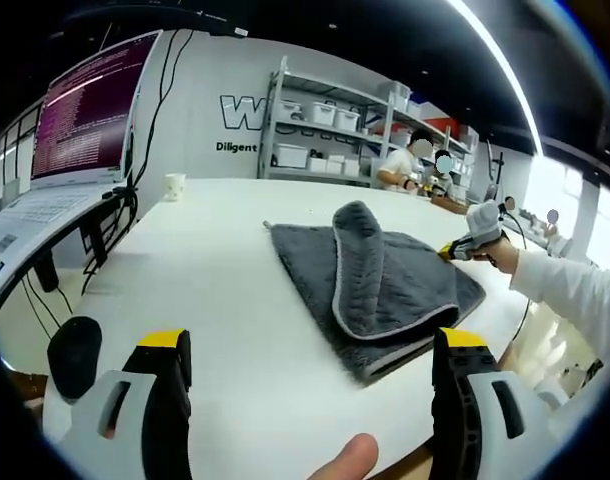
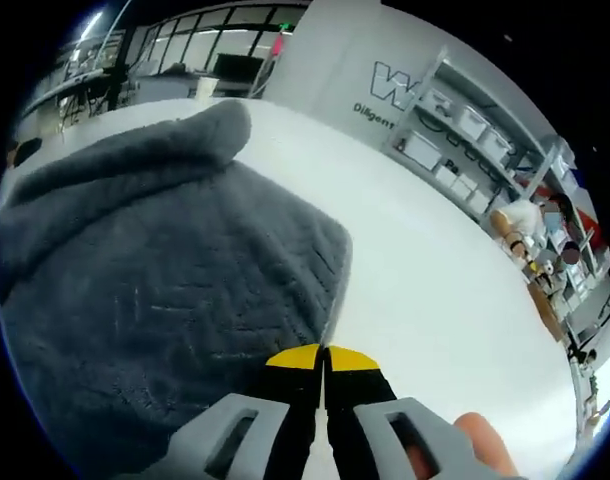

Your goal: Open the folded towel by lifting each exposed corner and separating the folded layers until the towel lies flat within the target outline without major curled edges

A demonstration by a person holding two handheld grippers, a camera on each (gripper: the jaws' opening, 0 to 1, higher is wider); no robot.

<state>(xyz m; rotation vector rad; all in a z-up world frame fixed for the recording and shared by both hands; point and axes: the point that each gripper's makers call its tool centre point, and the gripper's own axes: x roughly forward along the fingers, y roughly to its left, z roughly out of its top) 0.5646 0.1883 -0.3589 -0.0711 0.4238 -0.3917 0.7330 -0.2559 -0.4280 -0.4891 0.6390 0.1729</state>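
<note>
The grey towel (image 1: 380, 285) was located on the white tabletop (image 1: 215, 280), partly unfolded, with one layer turned back over the middle so that a raised fold ran along its length. In the left gripper view, the left tool (image 1: 310, 375) was held above the near edge of the tabletop, its two yellow-tipped jaws set wide apart and nothing between them. A fingertip (image 1: 347, 462) of the person was visible at the bottom of that view. At the far right corner of the towel, the right tool (image 1: 455, 250) was seen in a gloved hand (image 1: 482, 225), with a white sleeve (image 1: 570, 290) behind it.

In the right gripper view, the right tool (image 2: 322, 358) was shown with its yellow tips pressed together at the towel's (image 2: 155, 300) edge; whether fabric was pinched between them could not be determined. The towel lay to the left of the jaws and the bare tabletop (image 2: 435, 270) to the right.

A monitor (image 1: 90, 110), a paper cup (image 1: 174, 186) and metal shelving (image 1: 330, 125) with white bins were noted beyond the tabletop.
</note>
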